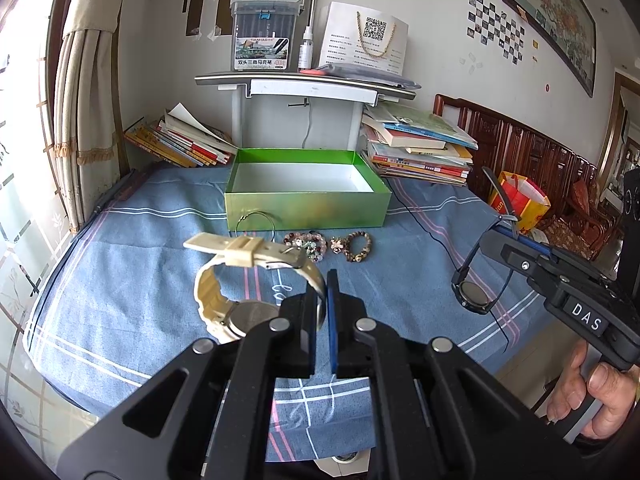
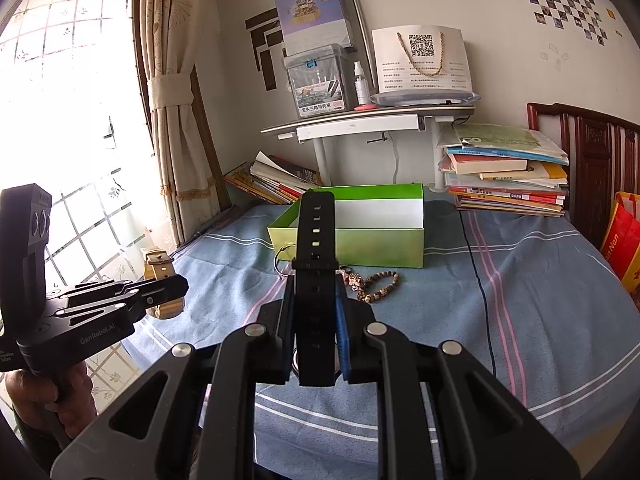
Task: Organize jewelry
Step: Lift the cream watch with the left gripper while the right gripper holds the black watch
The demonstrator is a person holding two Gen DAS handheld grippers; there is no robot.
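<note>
Watches lifted in both grippers, box not yet loaded

Left gripper is clamped on the cream watch and right gripper on the black watch, both above the blue bedspread; beyond, bead bracelets lie before the empty green box, so carrying each watch forward over its rim seems next.
</note>
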